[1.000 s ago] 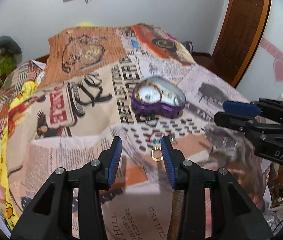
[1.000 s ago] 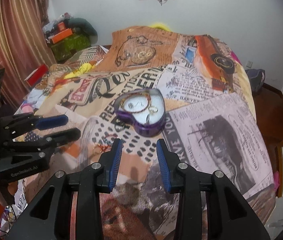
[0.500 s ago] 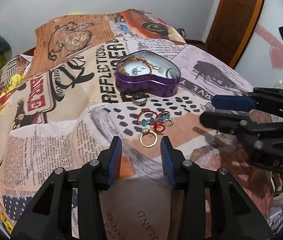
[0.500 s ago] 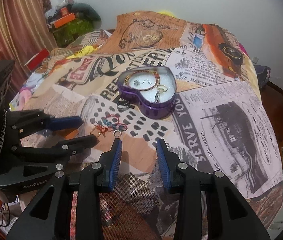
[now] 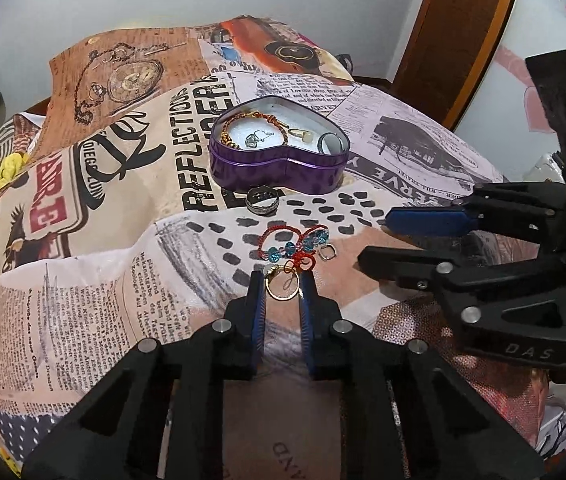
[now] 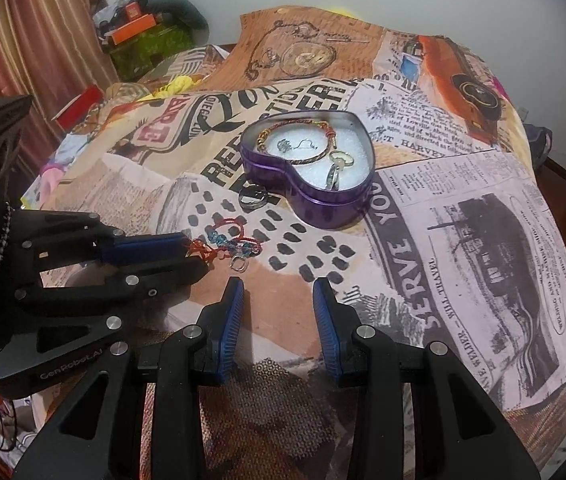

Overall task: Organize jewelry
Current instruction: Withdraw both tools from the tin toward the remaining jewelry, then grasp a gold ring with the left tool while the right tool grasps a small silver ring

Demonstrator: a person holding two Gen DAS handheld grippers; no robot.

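Note:
A purple heart-shaped tin point(image 5: 279, 168) point(image 6: 323, 196) lies open on the printed bedspread, holding a braided bracelet point(image 5: 243, 122), an earring and rings. In front of it lie a dark ring point(image 5: 262, 201) point(image 6: 252, 197), a red bracelet with blue beads point(image 5: 291, 246) point(image 6: 229, 242), a small silver ring point(image 5: 326, 252) point(image 6: 239, 264) and a gold ring point(image 5: 282, 286). My left gripper point(image 5: 282, 280) point(image 6: 193, 256) has its blue fingers on either side of the gold ring, close to it. My right gripper point(image 6: 279, 292) point(image 5: 375, 240) is open and empty, just right of the loose jewelry.
The bedspread point(image 6: 443, 240) covers a bed that drops off at the right and front. A wooden door point(image 5: 471, 20) stands at the right. Boxes and clutter point(image 6: 143, 32) sit by a curtain point(image 6: 23, 40) at the far left.
Both grippers have moved forward and down toward the loose jewelry. My left fingers have narrowed and now flank the gold ring. The right gripper stays open.

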